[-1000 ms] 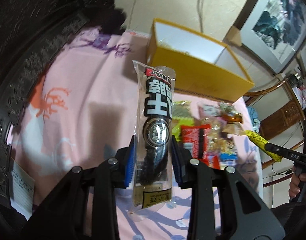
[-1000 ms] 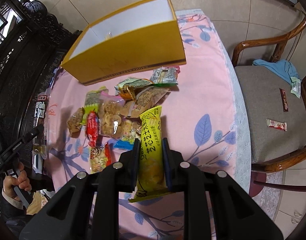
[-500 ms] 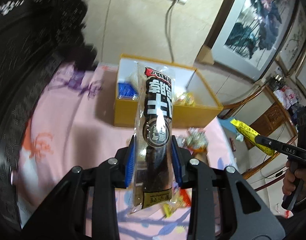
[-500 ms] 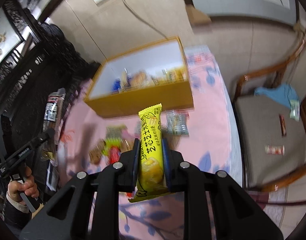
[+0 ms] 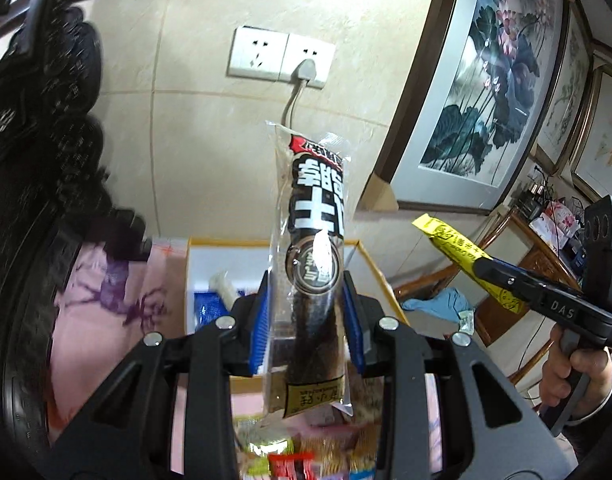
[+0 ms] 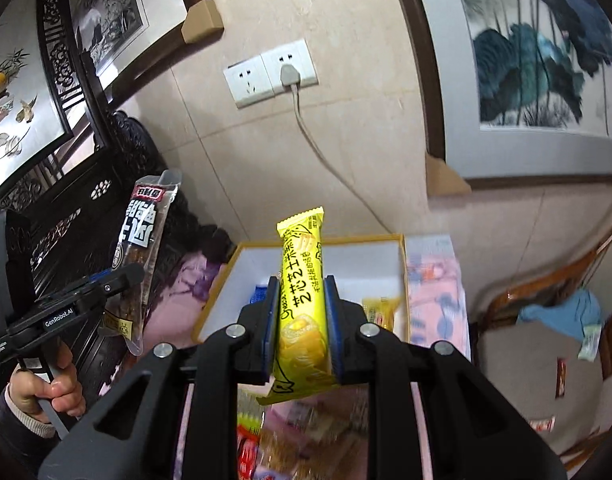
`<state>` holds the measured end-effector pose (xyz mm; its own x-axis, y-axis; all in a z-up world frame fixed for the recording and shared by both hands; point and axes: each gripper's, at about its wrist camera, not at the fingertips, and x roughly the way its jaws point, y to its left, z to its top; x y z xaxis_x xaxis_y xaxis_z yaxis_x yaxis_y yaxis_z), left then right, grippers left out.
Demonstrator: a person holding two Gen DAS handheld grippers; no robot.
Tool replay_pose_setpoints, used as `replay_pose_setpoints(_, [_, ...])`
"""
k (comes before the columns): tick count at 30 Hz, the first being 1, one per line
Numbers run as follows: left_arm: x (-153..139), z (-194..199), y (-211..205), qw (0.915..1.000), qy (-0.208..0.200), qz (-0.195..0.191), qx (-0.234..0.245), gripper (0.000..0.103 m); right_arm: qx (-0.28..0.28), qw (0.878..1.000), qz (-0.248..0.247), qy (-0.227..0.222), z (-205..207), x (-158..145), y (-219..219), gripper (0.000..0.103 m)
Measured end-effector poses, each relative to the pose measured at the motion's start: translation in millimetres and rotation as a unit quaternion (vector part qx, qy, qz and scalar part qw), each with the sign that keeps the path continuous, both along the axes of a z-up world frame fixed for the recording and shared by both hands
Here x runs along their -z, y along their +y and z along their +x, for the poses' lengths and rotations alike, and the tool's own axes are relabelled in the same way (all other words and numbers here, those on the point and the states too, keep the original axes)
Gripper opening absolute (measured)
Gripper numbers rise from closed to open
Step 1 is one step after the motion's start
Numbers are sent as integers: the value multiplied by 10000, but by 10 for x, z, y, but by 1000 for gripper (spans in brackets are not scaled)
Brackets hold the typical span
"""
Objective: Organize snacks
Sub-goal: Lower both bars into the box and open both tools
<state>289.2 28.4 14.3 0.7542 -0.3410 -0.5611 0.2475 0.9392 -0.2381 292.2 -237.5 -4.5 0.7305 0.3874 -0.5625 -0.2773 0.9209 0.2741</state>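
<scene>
A long clear packet [image 5: 313,276] with a black label and bold white characters stands upright at the centre of the left wrist view, clamped between the blue pads of the left gripper [image 5: 306,328]. In the right wrist view a slim yellow packet [image 6: 302,304] with dark print stands upright mid-frame, pinched tight by the right gripper [image 6: 302,316]. Behind both, lower centre, sits a yellow box [image 6: 403,280] with a white inside on a pink cloth [image 6: 433,288]. Blurred snacks [image 6: 266,452] lie along the bottom edge.
</scene>
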Motion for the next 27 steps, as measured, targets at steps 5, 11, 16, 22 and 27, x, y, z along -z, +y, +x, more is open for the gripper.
replay_pose_setpoints(5, [-71,322,-116,9999,-100,127,31,35,-33,9999,-33,-154,238,-61,60,22])
replay_pose_setpoints(11, [-190,358,-91,9958,-522,322,-675,99,259,9984,10,-494,283,-142,48,64])
replay_pose_setpoints(16, [-147,227,35,9964,-445,158,-709,99,192,9995,-88,-236,172,25,31,64])
replay_pose_setpoints(22, [37,-63,178,9955,-271,196,-886,99,179,9994,-119,266,-53,379,-17,64])
replay_pose_setpoints(27, [314,-330,286,9943,12,337,-1011,99,298,9955,-135,884,-267,802,-110,64])
